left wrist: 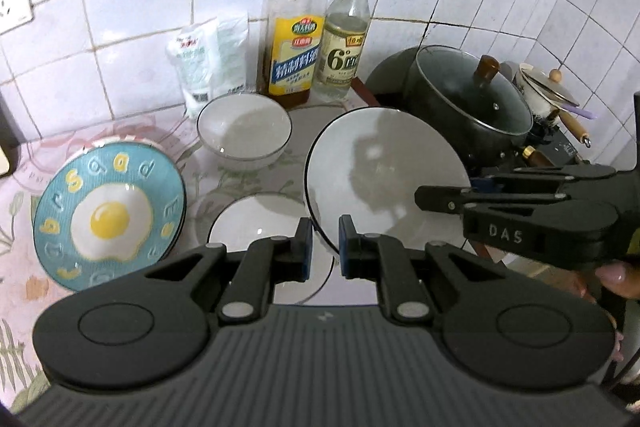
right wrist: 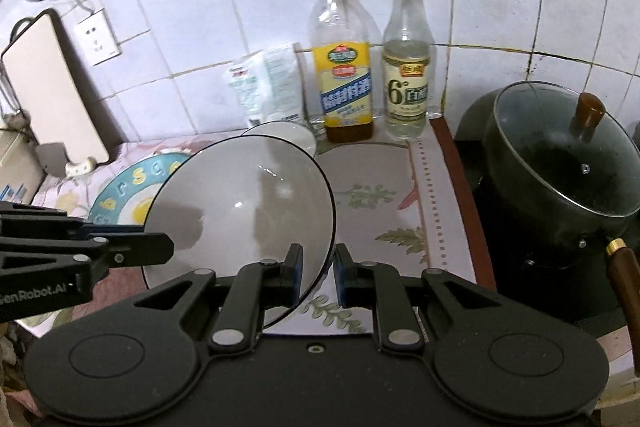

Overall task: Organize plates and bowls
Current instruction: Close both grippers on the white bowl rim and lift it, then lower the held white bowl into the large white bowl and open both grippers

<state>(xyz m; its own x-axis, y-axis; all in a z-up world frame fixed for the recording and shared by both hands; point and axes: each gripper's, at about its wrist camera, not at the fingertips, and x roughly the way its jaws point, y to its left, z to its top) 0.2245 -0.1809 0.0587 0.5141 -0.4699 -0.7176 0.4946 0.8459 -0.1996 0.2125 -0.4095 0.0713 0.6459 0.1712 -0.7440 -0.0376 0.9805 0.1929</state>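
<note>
Left wrist view: I hold the white plate [left wrist: 384, 175] tilted above the counter, left gripper [left wrist: 325, 245] and right gripper [left wrist: 436, 201] both clamped on its rim. Next I'd judge it belongs on the plate below [left wrist: 256, 223]; the pot [left wrist: 468, 107] crowds the right edge

1. The left gripper [left wrist: 325, 247] is matte black plastic, with blue pads on the inner faces of its two fingers [left wrist: 304, 247] and silver pivot screws along the linkage arms.
2. Two round, disc-shaped housings flank a ribbed grey body bearing a small pale logo.
3. The right gripper [right wrist: 316, 273] matches it: black linkages, blue pads, silver screws, twin discs.
4. Raised lettering "DAS" marks one side of the right gripper; "GenRobot.AI" is printed on the left.
5. A fingertip [left wrist: 614, 277] shows a glossy, pale-polished nail.
</note>
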